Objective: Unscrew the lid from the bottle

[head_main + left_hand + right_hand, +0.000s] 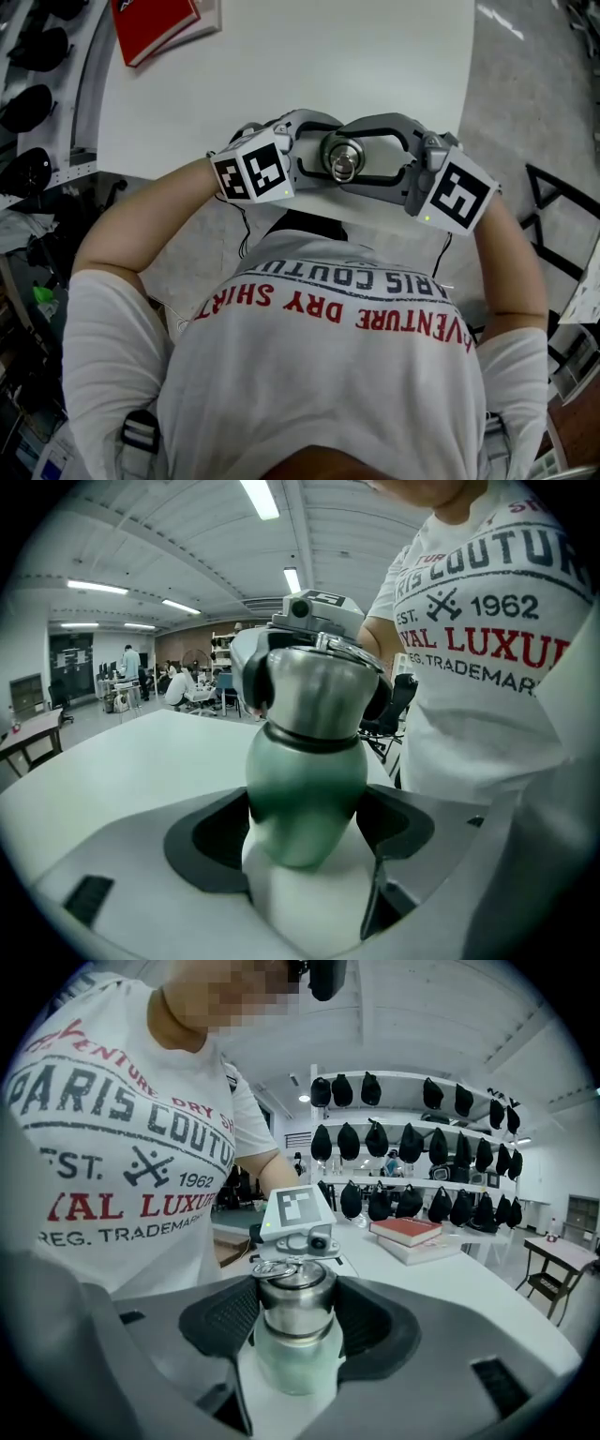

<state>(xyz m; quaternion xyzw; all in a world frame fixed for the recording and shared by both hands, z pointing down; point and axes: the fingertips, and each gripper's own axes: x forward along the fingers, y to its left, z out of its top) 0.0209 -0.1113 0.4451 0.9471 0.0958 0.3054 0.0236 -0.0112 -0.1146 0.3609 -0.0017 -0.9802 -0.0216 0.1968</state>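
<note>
Both grippers are held up in front of the person's chest, facing each other over the near edge of the white worktop point(309, 56). The bottle point(305, 789) is in the air between them, not touching the worktop, lid end up toward the head camera.

Left gripper point(302, 841): jaws clamped on the bottle's green body, low down, one black pad on each side. Right gripper point(295, 1312): jaws clamped on the steel lid point(293, 1293), ribbed pads pressing both sides, pale green body showing just below.

The lid is on the bottle, with a dark band where it meets the body. A metal ring lies on the lid top. From above, the lid shows as a round steel cap between the two marker cubes.

A red book point(155, 23) lies at the far left corner of the worktop, well apart from the grippers.
</note>
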